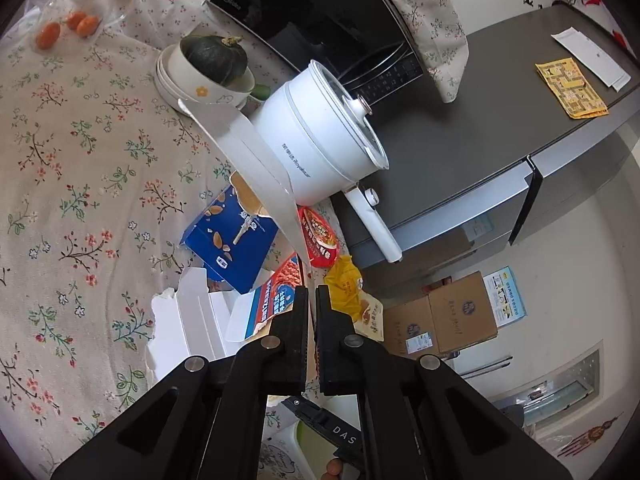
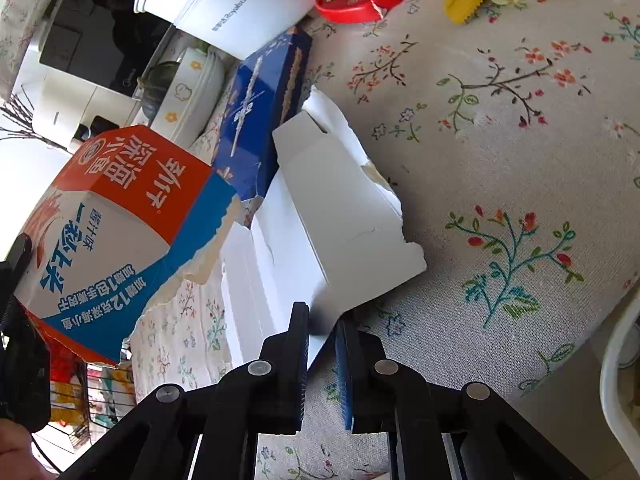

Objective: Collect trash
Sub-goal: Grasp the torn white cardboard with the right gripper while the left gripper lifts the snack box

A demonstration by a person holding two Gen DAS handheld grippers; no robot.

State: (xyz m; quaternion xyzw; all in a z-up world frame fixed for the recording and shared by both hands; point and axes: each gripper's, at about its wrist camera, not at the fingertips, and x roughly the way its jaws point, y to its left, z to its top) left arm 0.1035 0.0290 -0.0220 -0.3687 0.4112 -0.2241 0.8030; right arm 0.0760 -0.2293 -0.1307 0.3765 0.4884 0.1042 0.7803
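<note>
Floral tablecloth (image 2: pixel 500 128) covers the work surface; grey fridge top (image 1: pixel 500 128) at right of the left wrist view, a white electric pot (image 1: pixel 320 136) and a bowl holding a dark squash (image 1: pixel 212 60) toward the top.

Trash lies clustered mid-frame: torn white carton (image 2: pixel 340 216), blue almond box (image 1: pixel 228 236), red bowl lid (image 1: pixel 320 236), yellow wrapper (image 1: pixel 344 280), and an orange-and-blue snack box (image 2: pixel 108 224).

Left gripper (image 1: pixel 312 292): jaws nearly together, apparently pinching a thin edge of the orange-and-blue snack box with a long grey flap running up-frame. In the right wrist view that box hangs raised at left of frame, clear of the cloth.

Right gripper (image 2: pixel 322 316): jaws narrowly apart around the lower corner of the torn white carton; whether the pads actually bite the card, cannot tell.

Handling judgement: all thin paperboard, light, empty-looking, stiff along creases but floppy at torn edges. Ragged margins will likely tear further under load. Better hold: a folded corner or doubled wall, not a single loose flap. Carton should slide easily on cloth.
</note>
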